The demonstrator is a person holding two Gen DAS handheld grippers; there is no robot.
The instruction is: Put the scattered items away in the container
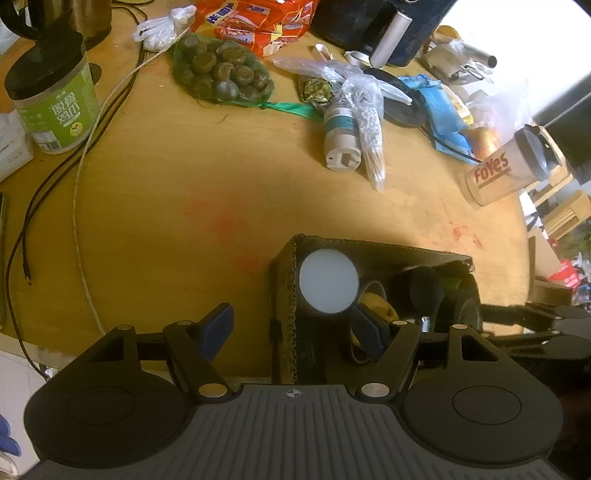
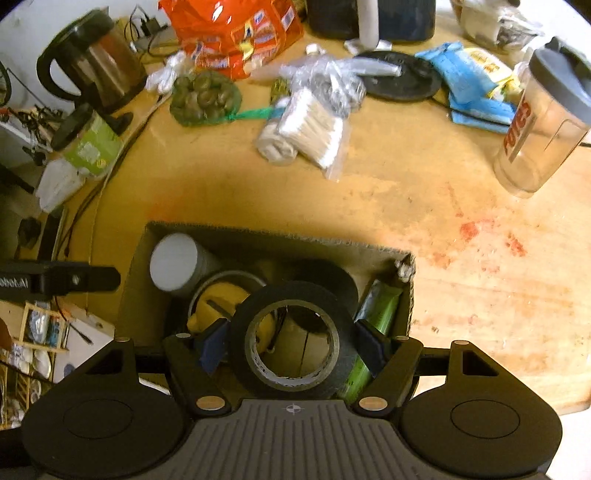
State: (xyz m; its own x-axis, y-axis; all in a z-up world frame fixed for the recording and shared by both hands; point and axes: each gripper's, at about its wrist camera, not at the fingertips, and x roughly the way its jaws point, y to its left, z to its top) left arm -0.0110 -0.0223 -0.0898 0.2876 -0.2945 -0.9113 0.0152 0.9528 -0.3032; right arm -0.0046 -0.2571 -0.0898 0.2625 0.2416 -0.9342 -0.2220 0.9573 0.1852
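Pinching a roll of black tape (image 2: 291, 343) by its outer rim, the right claw (image 2: 291, 345) has one blue-padded finger on each side of the roll, which hangs over the open cardboard box (image 2: 136, 280). Inside the box lie a grey cylinder with a white end (image 2: 173, 264), a yellow item (image 2: 218, 302) and a green packet (image 2: 376, 314) against the right wall. The box stands on the wooden worktop (image 2: 424, 206).

The left claw (image 1: 295, 334) is spread wide and holds nothing; its left finger (image 1: 218, 328) is over bare worktop, while its right finger (image 1: 369, 332) sits over the box's interior, the left wall of the box between them.

Farther back on the worktop lie a bag of cotton swabs (image 2: 314, 129), a net of dark round pieces (image 2: 205, 96), an orange snack bag (image 2: 232, 33) and a clear lidded cup (image 2: 539, 122).
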